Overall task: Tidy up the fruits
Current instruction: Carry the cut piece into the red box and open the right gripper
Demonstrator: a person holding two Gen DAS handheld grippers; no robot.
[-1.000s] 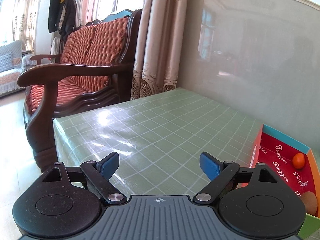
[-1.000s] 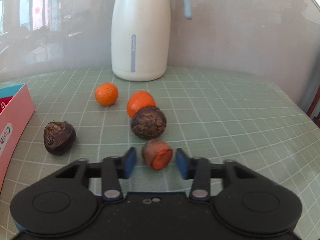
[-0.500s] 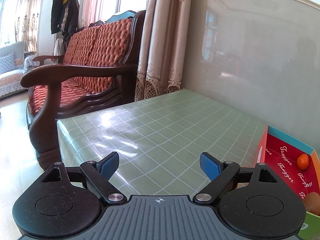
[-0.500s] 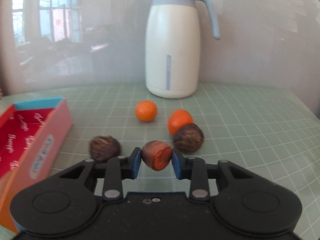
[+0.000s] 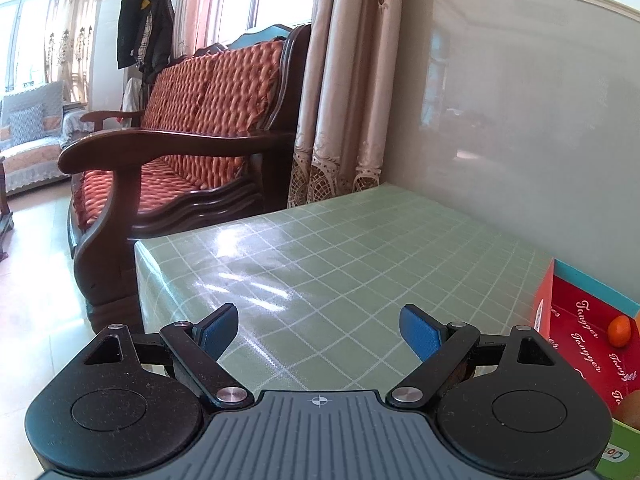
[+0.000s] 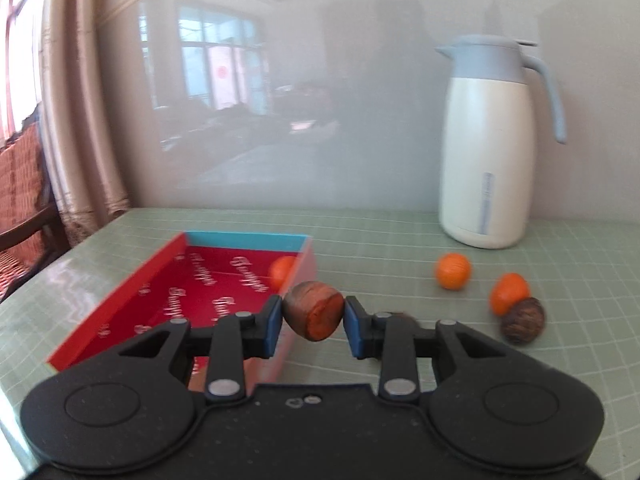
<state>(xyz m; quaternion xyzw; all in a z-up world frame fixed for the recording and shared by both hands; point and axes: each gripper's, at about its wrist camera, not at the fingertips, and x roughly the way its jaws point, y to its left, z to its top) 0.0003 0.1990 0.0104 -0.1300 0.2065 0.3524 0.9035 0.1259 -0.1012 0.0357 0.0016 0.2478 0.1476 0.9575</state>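
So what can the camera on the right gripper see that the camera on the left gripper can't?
Only the right view: the right gripper shut on a brown fruit with an orange cut face, a white jug with a pale blue lid, and two loose small oranges beside a dark wrinkled fruit.

Only the left view: the open, empty left gripper and a wooden sofa with orange cushions.

Both: the red cardboard box and the green checked tablecloth.

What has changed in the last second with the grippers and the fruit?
The right gripper closed on the brown cut fruit, lifted it off the table and swung it toward the red box. The left gripper stayed open and empty; the oranges stayed put.
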